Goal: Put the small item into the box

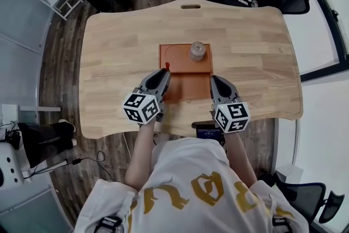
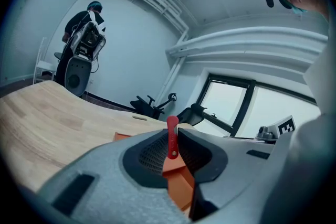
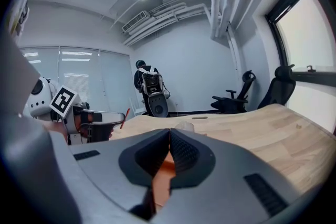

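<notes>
"While the left gripper (image 1: 166,71) is clenched, what's in it?"

"A thin, glossy red strip (image 2: 172,138) with a rounded end, upright between its ribbed black pads (image 2: 155,155). It sits at the left edge of the flat orange box (image 1: 188,87) just ahead."

"And the right gripper (image 3: 169,136)?"

"Its jaws are pressed together on nothing, by the box's right edge. Farther ahead, a clear round container (image 1: 197,51) sits in the box on the pale wooden table (image 1: 120,46). Black-and-white square markers cover each cube (image 1: 143,107)."
</notes>
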The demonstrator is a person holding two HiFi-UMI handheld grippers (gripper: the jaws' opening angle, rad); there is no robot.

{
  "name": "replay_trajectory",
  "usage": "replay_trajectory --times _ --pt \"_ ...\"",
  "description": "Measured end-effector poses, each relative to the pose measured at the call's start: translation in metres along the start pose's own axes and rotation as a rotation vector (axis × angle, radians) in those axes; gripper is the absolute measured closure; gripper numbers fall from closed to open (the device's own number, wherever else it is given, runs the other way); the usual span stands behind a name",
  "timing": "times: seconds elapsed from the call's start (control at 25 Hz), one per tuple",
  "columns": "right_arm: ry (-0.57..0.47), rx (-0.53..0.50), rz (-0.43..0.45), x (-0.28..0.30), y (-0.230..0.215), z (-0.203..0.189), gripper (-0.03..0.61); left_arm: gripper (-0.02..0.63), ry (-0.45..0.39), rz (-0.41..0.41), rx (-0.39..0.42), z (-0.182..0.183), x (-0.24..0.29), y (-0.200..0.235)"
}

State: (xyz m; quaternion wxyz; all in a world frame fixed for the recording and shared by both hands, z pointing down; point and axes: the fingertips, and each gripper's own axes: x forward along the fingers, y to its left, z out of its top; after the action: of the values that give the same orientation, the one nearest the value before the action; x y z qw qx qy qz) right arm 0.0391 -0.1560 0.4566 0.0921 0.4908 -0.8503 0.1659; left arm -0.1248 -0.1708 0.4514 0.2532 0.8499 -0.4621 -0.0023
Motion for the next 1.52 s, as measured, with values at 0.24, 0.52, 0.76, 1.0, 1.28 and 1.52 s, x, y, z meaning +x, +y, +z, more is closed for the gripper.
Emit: replay_trajectory --times 0.24,0.52,0.76,1.0,1.28,1.52 --pt "0.03 0.008 -0.003 0.006 -0.003 -0.012 0.566 0.557 0.021 -0.002 0.002 -0.005 0.005 0.004" --pt "0.056 0.016 0.001 0.014 -0.005 -0.021 0.566 0.557 0.054 0.001 -0.006 -0.017 0.012 0.011" --pt "0.1 0.009 -0.016 0.018 -0.013 -0.039 0.566 0.557 0.119 0.008 0.025 -0.039 0.017 0.014" --pt "0.133 0.024 -0.016 0.023 -0.018 -0.055 0.566 0.557 0.17 0.007 0.021 -0.06 0.023 0.016" --pt "0.157 0.039 -0.004 0.036 -0.023 -0.062 0.566 0.557 0.199 -0.002 -0.019 -0.073 0.032 0.019" --pt "0.171 0.058 0.014 0.044 -0.023 -0.066 0.566 0.557 0.253 -0.009 0.001 -0.089 0.042 0.019"
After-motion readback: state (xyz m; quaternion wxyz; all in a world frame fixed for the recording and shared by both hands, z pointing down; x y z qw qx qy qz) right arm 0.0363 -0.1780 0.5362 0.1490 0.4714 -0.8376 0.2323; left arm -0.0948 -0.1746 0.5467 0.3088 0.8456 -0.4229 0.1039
